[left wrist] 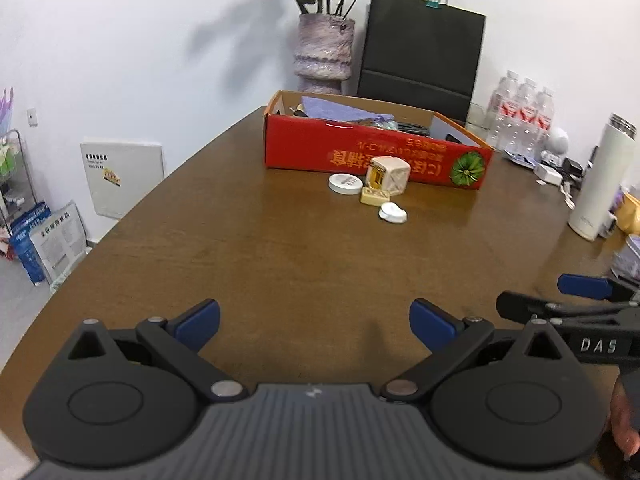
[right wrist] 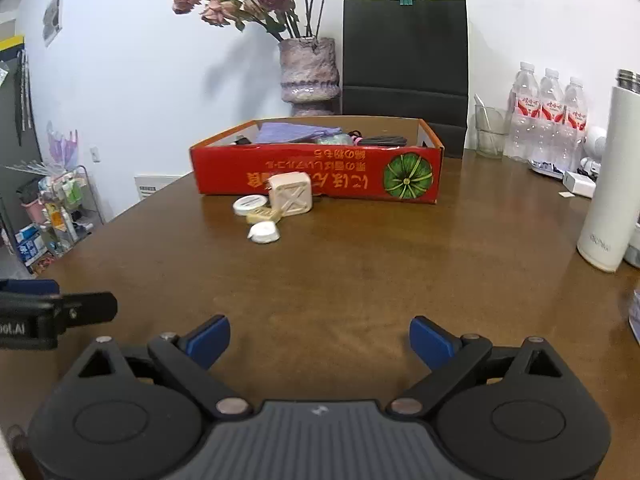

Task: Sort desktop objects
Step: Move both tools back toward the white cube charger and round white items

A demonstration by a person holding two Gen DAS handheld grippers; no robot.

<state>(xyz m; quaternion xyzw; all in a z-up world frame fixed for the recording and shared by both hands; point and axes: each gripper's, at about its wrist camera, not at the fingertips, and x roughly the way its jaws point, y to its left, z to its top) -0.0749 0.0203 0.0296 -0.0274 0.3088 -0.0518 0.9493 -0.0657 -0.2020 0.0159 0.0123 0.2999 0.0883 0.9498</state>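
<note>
Your left gripper point(left wrist: 314, 320) and right gripper point(right wrist: 320, 338) both hover with jaws spread wide and empty; the cream cube point(right wrist: 290, 198), round lid point(right wrist: 250, 204) and small white case point(right wrist: 264, 233) lie well ahead, against the red box point(right wrist: 320, 172).

1. A plain white wall point(right wrist: 132, 80) stands behind the brown wooden table point(right wrist: 360, 280), whose tabletop shows soft glare.
2. At the tabletop's far edge – a mauve vase point(right wrist: 309, 72) of dried roses beside a black paper bag point(right wrist: 405, 52).
3. Left, on the floor – a wire rack point(right wrist: 60, 208) of small goods
</note>
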